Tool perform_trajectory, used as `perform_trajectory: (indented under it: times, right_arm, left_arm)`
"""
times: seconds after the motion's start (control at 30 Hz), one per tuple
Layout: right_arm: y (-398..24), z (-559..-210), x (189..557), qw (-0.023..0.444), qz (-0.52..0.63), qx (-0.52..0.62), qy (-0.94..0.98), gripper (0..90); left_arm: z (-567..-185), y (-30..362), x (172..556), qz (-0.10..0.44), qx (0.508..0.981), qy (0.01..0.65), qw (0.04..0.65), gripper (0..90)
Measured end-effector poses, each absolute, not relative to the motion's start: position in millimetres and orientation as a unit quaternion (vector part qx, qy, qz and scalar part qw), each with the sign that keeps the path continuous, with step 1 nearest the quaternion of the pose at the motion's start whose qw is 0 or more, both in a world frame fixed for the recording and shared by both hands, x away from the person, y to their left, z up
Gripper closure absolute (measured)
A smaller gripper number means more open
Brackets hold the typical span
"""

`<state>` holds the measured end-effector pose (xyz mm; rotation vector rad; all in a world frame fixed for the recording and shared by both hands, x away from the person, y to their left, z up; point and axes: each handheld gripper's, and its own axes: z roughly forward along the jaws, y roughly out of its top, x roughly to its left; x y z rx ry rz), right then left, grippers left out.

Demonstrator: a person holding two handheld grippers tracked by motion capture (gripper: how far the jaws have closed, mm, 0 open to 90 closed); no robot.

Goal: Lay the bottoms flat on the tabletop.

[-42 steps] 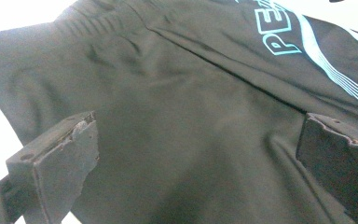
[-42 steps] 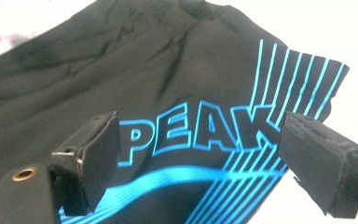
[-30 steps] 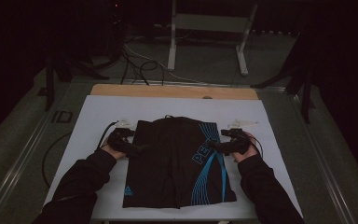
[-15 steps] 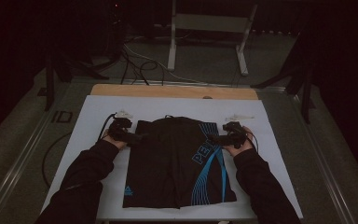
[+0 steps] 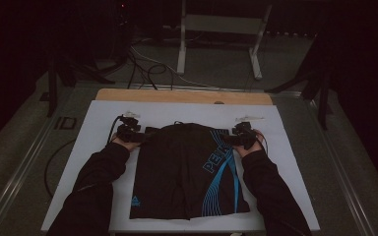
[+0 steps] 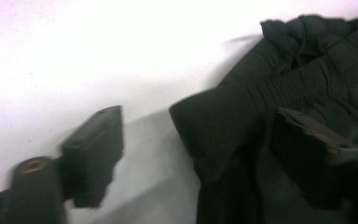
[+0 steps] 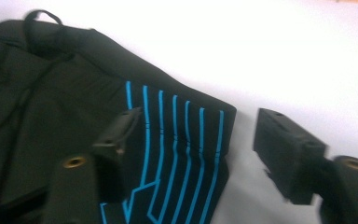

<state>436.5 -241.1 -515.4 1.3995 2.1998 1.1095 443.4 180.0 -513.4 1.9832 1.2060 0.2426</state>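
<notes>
We saw one pair of black shorts (image 5: 187, 172) flat on the white worktop (image 5: 98, 118), two grippers, left gripper (image 5: 137, 135) and right gripper (image 5: 232, 138), jaws just closing, each astride a waistband corner, not yet pinching.

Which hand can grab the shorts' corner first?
Right, probably, but barely. The right gripper already straddles the blue-striped waistband corner of the shorts. The left gripper straddles its corner too. Both jaws have just been closing, neither pinching yet.

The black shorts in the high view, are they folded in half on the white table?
No, the black shorts lie spread flat on the white table, with both legs side by side and the waistband at the far end.
</notes>
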Motion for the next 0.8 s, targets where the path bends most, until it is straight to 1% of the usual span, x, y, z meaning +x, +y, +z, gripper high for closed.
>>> perform_trajectory:
  times: [0.03,0.07,0.1,0.13,0.17,0.2,0.23,0.3,0.33,0.37,0.4,0.5,0.57,0.63,0.73,0.8]
  right_arm:
    - [-240.4,-516.1,437.2,0.153,0.385,0.490,0.767,35.9]
    - [-239.4,-517.3,438.8,0.152,0.380,0.492,0.768,38.2]
    - [-238.3,-518.1,440.0,0.150,0.376,0.494,0.769,43.0]
    - [-238.3,-518.1,440.0,0.150,0.376,0.494,0.769,43.0]
    - [-237.5,-518.7,440.9,0.147,0.372,0.496,0.771,45.6]
    - [-236.0,-519.1,442.6,0.143,0.368,0.497,0.772,53.1]
    - [-235.6,-519.1,443.1,0.146,0.365,0.497,0.773,56.4]
    - [-235.8,-518.7,443.9,0.146,0.361,0.499,0.774,68.7]
    - [-235.8,-518.7,443.9,0.146,0.361,0.499,0.774,68.7]
    - [-237.4,-518.2,444.7,0.140,0.363,0.500,0.774,74.1]
    - [-240.7,-516.7,445.1,0.132,0.369,0.498,0.774,79.5]
    - [-243.8,-514.4,445.4,0.125,0.377,0.496,0.772,80.8]
    - [-244.9,-512.7,445.4,0.125,0.381,0.494,0.771,80.9]
    - [-244.7,-511.1,445.2,0.129,0.383,0.495,0.769,80.8]
    - [-244.7,-508.8,445.8,0.141,0.380,0.492,0.770,80.8]
    - [-244.9,-507.1,446.5,0.145,0.380,0.490,0.771,80.8]
  left_arm:
    - [-514.2,180.6,444.8,0.094,0.781,0.477,0.393,24.3]
    - [-514.8,181.2,445.8,0.093,0.780,0.477,0.395,25.9]
    - [-515.4,181.9,446.7,0.088,0.779,0.476,0.398,29.3]
    - [-515.4,181.9,446.7,0.088,0.779,0.476,0.398,32.7]
    - [-517.0,182.8,448.4,0.079,0.779,0.474,0.403,32.7]
    - [-517.6,182.9,448.7,0.075,0.777,0.474,0.406,37.5]
    - [-518.4,182.8,449.3,0.073,0.778,0.473,0.407,40.5]
    - [-518.6,182.5,449.2,0.072,0.777,0.469,0.413,46.0]
    - [-518.6,182.5,449.2,0.072,0.777,0.469,0.413,49.4]
    - [-517.9,181.6,449.2,0.073,0.777,0.466,0.417,49.4]
    - [-517.1,181.4,449.1,0.076,0.777,0.465,0.417,53.9]
    - [-515.7,181.6,449.9,0.080,0.776,0.466,0.418,62.7]
    - [-513.9,181.3,449.2,0.085,0.774,0.464,0.423,72.3]
    - [-511.6,179.5,448.4,0.088,0.775,0.460,0.424,77.0]
    - [-508.4,174.3,447.7,0.101,0.780,0.455,0.417,79.8]
    - [-505.3,172.3,447.6,0.112,0.776,0.456,0.421,80.3]
